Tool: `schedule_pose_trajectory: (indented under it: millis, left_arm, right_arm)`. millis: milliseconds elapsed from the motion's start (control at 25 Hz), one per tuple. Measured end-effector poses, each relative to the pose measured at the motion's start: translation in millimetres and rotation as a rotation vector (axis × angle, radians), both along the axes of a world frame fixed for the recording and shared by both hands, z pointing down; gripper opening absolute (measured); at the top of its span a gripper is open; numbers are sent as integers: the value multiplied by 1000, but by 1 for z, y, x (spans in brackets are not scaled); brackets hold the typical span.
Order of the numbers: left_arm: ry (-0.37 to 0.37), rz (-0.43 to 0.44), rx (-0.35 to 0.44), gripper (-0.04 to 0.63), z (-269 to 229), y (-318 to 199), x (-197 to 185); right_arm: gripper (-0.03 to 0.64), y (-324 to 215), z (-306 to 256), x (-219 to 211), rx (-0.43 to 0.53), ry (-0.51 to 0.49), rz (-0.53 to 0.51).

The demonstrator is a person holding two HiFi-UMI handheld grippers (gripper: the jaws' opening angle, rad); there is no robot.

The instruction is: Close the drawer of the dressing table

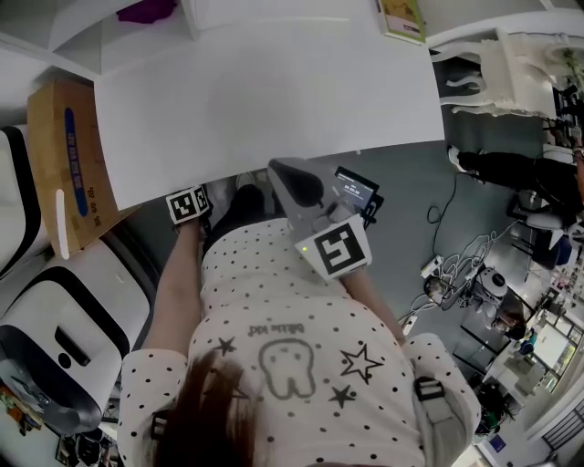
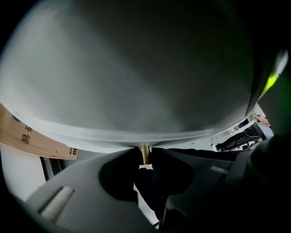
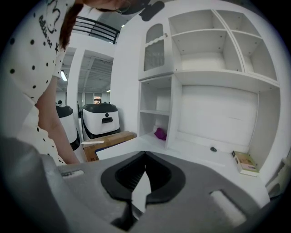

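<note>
The white dressing table [image 1: 274,91] fills the top of the head view; its drawer front [image 2: 136,91] looms right over my left gripper. The left gripper [image 2: 144,153] is tucked under the table's front edge, so in the head view only its marker cube [image 1: 187,205] shows. Its dark pads [image 2: 120,175] clamp a small brass drawer knob [image 2: 144,154] from both sides. The right gripper [image 1: 278,169] hovers at the table's front edge, with its jaws closed tip to tip and nothing between them [image 3: 144,155]. Whether the drawer stands out from the table cannot be told.
A cardboard box [image 1: 68,164] leans left of the table, with white and black appliances [image 1: 55,337] nearer me. A book [image 1: 401,18] and a purple item [image 3: 160,134] lie on the table and shelves. A white chair [image 1: 520,68] and cables [image 1: 465,264] are at right.
</note>
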State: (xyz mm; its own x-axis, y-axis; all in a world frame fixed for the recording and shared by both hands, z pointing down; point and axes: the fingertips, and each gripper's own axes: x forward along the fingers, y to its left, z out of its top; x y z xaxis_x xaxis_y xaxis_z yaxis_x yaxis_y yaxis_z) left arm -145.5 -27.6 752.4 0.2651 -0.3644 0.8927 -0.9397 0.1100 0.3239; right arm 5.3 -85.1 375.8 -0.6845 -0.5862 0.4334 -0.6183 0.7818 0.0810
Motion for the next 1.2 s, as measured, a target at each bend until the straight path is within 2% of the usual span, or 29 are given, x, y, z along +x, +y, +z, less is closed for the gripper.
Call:
schedule_pose_trajectory:
  millis: [280,480,680,800,1040,1200]
  left_arm:
    - [-18,29,-16,92,-6,8,-1]
    - [-19,-7,-13,94,-9,1,1]
    - [-25,-28,5,94,-8,0,0]
    - [-28,-59,7,94,-7,4,-3]
    - [-13,-185,22,77,-18,5,-8]
    - [-19,-194,16,81,-22,6,-8]
  right_arm:
    - [3,15,11,-8,-70,-51,-13]
    - [3,20,24,-15,-118,-95,-31]
    - [3,21,37,-17,-151,-138,0]
    - [3,23,43,-19,-171,-146,15]
    - [3,23,42,-21,-183,-146,3]
    - [3,23,43,-28,-183,-150,-28]
